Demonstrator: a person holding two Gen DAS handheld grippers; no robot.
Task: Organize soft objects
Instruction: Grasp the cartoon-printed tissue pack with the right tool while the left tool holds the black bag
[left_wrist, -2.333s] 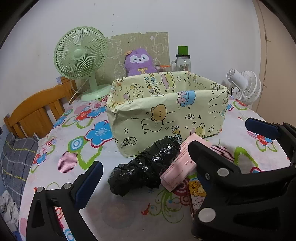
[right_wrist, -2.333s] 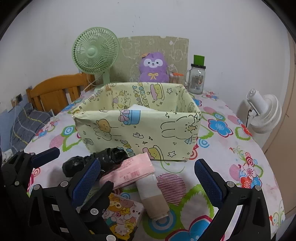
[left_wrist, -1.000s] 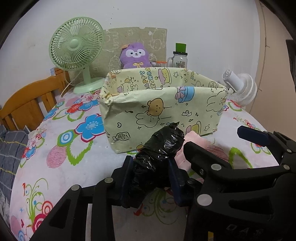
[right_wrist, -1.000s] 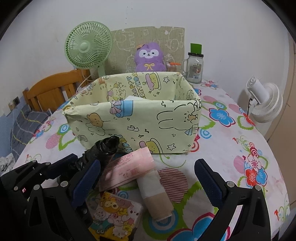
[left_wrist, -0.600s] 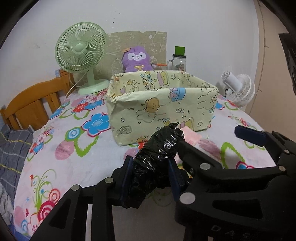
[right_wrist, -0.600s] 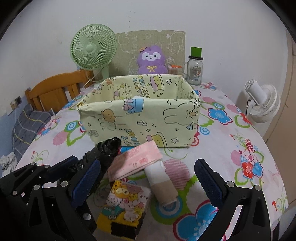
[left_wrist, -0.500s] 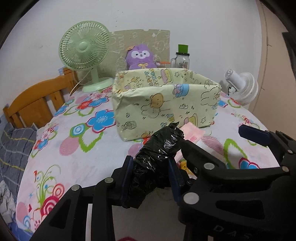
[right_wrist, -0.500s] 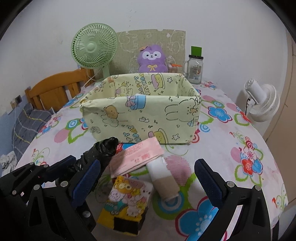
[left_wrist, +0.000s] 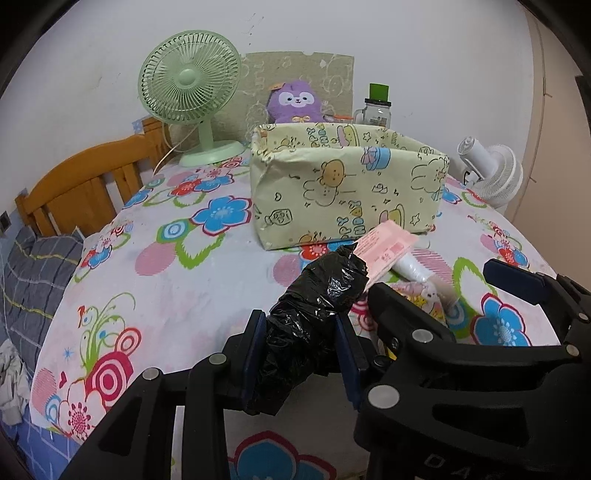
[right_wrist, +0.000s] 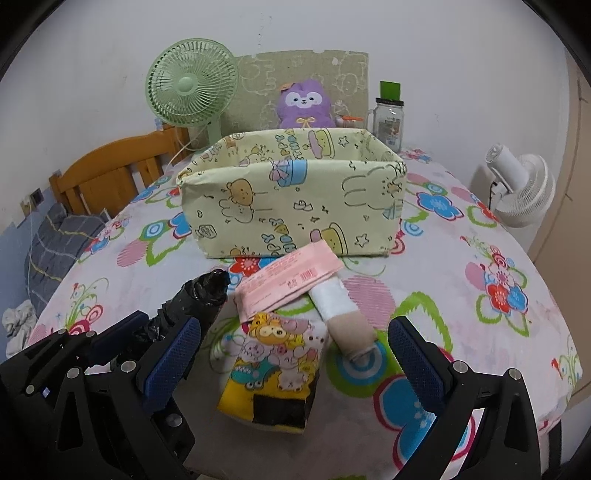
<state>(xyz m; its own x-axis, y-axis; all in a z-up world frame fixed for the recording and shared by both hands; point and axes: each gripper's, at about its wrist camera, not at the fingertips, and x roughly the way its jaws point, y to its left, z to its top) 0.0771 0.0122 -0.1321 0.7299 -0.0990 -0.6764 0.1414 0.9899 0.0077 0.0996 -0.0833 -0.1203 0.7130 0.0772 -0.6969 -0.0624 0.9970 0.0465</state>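
Note:
My left gripper (left_wrist: 299, 332) is shut on a crumpled black plastic roll (left_wrist: 325, 291), which sticks out forward and up, clear of the tablecloth. From the right wrist view the same roll (right_wrist: 203, 295) shows at lower left. My right gripper (right_wrist: 295, 350) is open above a cartoon tissue pack (right_wrist: 277, 365), touching nothing. Beyond the pack lie a pink packet (right_wrist: 291, 277) and a white and beige fabric roll (right_wrist: 343, 314). A yellow cartoon-print box (right_wrist: 295, 206) stands behind them, open at the top.
At the back of the floral-cloth table (left_wrist: 177, 280) stand a green fan (left_wrist: 190, 77), a purple plush (left_wrist: 293, 101) and a jar with a green lid (left_wrist: 376, 110). A white fan (right_wrist: 524, 192) is at the right edge. A wooden chair (left_wrist: 81, 188) and grey bedding (left_wrist: 33, 269) are on the left.
The left gripper closed on the black roll and lifted it off the table. Both grippers have since drawn back from the box; the right one stayed open.

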